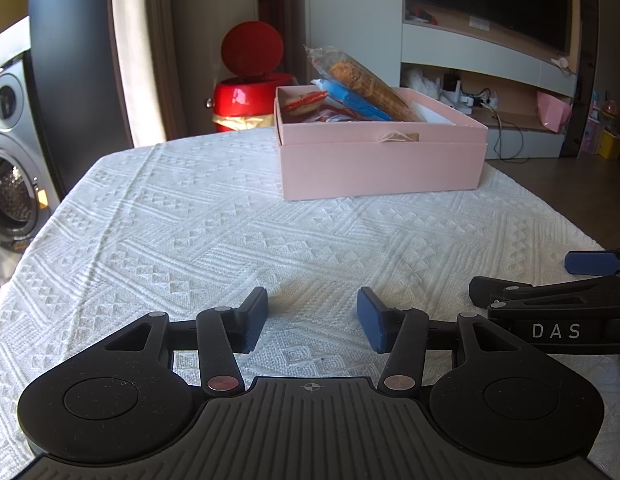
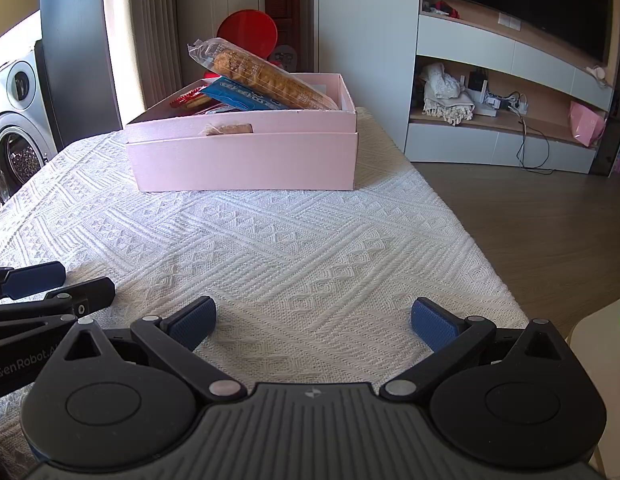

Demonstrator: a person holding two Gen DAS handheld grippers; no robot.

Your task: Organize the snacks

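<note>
While both grippers hang low over the white tabletop [image 1: 189, 216], no snack is seen loose on the cloth; everything is gathered in the pink box [image 1: 382, 160] at the far end. The left gripper [image 1: 313, 319] is held open with nothing between its blue pads, and the right gripper [image 2: 313, 322] is spread wider still, likewise empty.

From the left wrist view the box is found in the upper right of centre; from the right wrist view it sits upper left of centre. It is thus placed ahead of and between the two grippers, well apart from both, and neither can be judged clearly nearer.

The box's long side is laid across the frame, facing the grippers. A long clear cracker pack [image 2: 265, 74] is propped out of it, its long axis slanted: the high end sticks above the rim toward the upper left, and the low end is buried inside toward the right. A blue pack [image 2: 245, 98] is leaned beneath it along much the same slant. Red-wrapped snacks [image 1: 303, 102] are tucked in the box's left part.

If tidying is to go on, a forward reach would be required, and the slanted pack would best be pinched across its narrow width at the raised end.
</note>
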